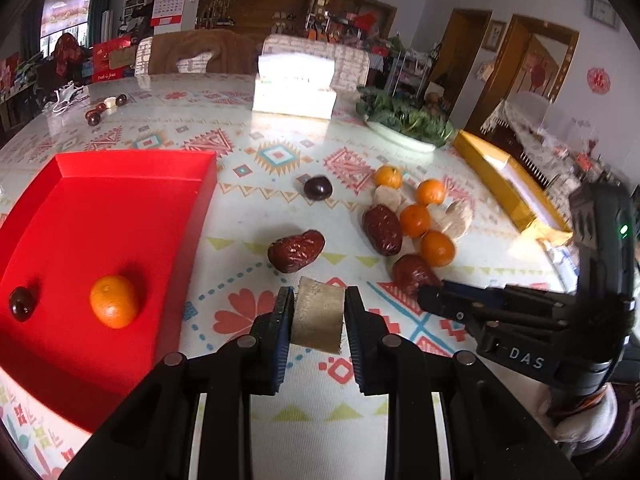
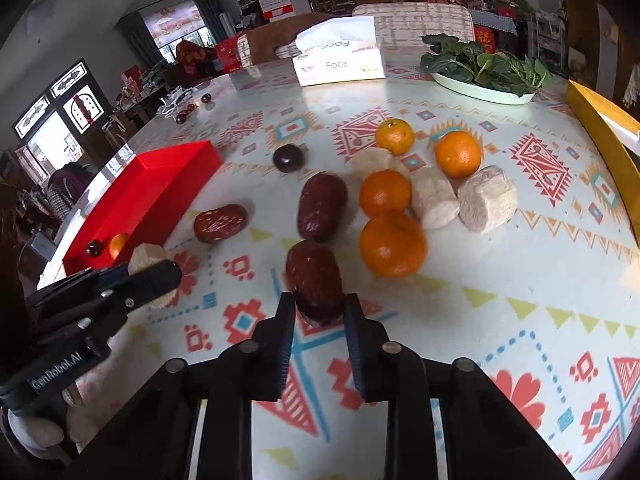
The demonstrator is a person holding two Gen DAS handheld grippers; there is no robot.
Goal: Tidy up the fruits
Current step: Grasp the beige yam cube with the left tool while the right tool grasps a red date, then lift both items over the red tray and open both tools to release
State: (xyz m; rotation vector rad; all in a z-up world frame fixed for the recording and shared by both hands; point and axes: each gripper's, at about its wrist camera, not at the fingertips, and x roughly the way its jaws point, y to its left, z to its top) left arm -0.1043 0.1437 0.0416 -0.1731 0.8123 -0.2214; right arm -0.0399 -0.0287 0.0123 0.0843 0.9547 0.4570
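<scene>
Gripping a pale cut chunk (image 1: 318,316) between both fingers, the left gripper (image 1: 318,308) hovers just beside the red tray (image 1: 120,216), which holds a tangerine (image 1: 114,301) and a dark round fruit (image 1: 22,304). The right gripper (image 2: 319,307) clamps a red date (image 2: 316,280) on the patterned tablecloth (image 2: 500,300).

On the patterned worktop (image 2: 520,280), the red open cardboard tray (image 1: 132,168) is the landmark. Inside it lie a small orange mandarin (image 1: 114,301) and, to its left, a dark round chestnut (image 1: 22,304). Right of the tray, on the worktop, lies a wrinkled red jujube date (image 1: 296,250), and beyond that a cluster of mandarins, dates and pale cylindrical root pieces (image 2: 434,198). Behind the tray stands a white tissue box (image 1: 294,92), with a plate of leafy greens (image 1: 404,118) farther right.
</scene>
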